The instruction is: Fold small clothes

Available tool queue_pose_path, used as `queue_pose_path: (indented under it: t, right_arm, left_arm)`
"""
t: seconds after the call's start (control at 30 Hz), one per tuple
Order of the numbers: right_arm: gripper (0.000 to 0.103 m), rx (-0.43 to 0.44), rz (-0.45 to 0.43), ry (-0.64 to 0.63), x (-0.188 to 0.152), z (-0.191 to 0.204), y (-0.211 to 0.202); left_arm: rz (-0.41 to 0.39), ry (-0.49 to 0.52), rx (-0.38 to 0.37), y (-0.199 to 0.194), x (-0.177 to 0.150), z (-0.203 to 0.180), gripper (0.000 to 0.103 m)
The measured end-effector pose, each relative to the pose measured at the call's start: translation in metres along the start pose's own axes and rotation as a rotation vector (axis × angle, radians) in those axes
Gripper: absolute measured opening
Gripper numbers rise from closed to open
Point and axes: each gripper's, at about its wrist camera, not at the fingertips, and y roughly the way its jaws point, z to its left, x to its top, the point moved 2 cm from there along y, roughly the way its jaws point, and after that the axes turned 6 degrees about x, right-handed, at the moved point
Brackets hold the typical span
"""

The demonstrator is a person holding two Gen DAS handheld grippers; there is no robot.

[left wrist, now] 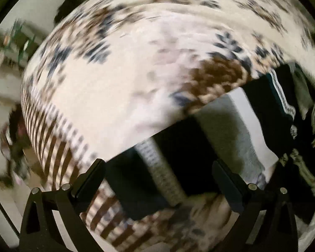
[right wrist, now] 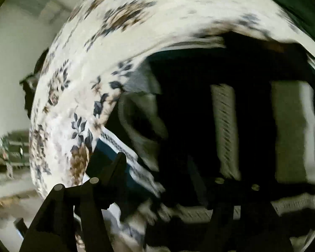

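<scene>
A dark garment with pale grey panels and patterned white stripes (left wrist: 178, 159) lies on a floral bedspread (left wrist: 115, 84). My left gripper (left wrist: 157, 180) is open, its two black fingers wide apart just above the garment's near end, holding nothing. In the right wrist view the same dark garment (right wrist: 199, 105) fills the centre and right, with a grey panel (right wrist: 292, 132) and a striped band (right wrist: 226, 130). My right gripper (right wrist: 157, 176) is open above it; its right finger is hard to make out against the dark cloth. Both views are motion-blurred.
More dark and patterned clothes (left wrist: 294, 113) lie heaped at the right of the bedspread. The bed edge with brown stripes (left wrist: 52, 147) drops to the floor at left. A rack with clutter (right wrist: 12, 147) stands by the wall.
</scene>
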Motion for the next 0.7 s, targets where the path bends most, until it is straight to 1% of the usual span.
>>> queue_pose_path:
  t: [0.07, 0.13, 0.2, 0.3, 0.33, 0.4, 0.43, 0.47, 0.5, 0.53, 0.6, 0.63, 0.7]
  right_arm:
    - [0.063, -0.012, 0.004, 0.05, -0.019, -0.022, -0.018]
    - [0.063, -0.024, 0.027, 0.107, -0.044, -0.045, -0.029]
    - [0.063, -0.043, 0.05, 0.145, -0.061, -0.062, -0.029]
    - [0.063, -0.072, 0.086, 0.188, -0.091, -0.084, -0.022]
    - [0.063, -0.08, 0.096, 0.205, -0.099, -0.091, -0.02]
    - [0.063, -0.082, 0.105, 0.227, -0.109, -0.094, -0.011]
    - [0.063, -0.084, 0.11, 0.234, -0.113, -0.096, -0.009]
    - [0.063, -0.095, 0.115, 0.238, -0.118, -0.097, -0.005]
    - [0.063, -0.099, 0.12, 0.237, -0.12, -0.096, -0.003]
    - [0.063, -0.103, 0.126, 0.233, -0.123, -0.096, 0.0]
    - [0.063, -0.11, 0.131, 0.221, -0.124, -0.089, 0.003]
    - [0.063, -0.111, 0.131, 0.215, -0.124, -0.085, 0.003]
    - [0.063, -0.112, 0.126, 0.202, -0.122, -0.077, 0.004]
  left_arm:
    - [0.023, -0.089, -0.036, -0.001, -0.009, 0.034, 0.103]
    - [0.064, -0.169, -0.065, 0.01, -0.02, 0.062, 0.103]
    - [0.098, -0.22, -0.081, 0.025, -0.029, 0.077, 0.103]
    - [0.189, -0.28, -0.114, 0.064, -0.04, 0.088, 0.103]
    - [0.216, -0.305, -0.146, 0.077, -0.043, 0.088, 0.102]
    - [0.24, -0.337, -0.219, 0.093, -0.043, 0.079, 0.094]
    - [0.234, -0.338, -0.239, 0.095, -0.041, 0.073, 0.078]
    - [0.214, -0.324, -0.24, 0.094, -0.038, 0.063, 0.053]
    - [0.197, -0.307, -0.239, 0.092, -0.035, 0.057, 0.038]
    - [0.175, -0.287, -0.244, 0.088, -0.031, 0.049, 0.011]
    - [0.125, -0.298, -0.262, 0.074, -0.021, 0.045, 0.01]
    - [0.092, -0.31, -0.264, 0.067, -0.013, 0.05, 0.01]
    - [0.052, -0.334, -0.268, 0.058, 0.001, 0.062, 0.009]
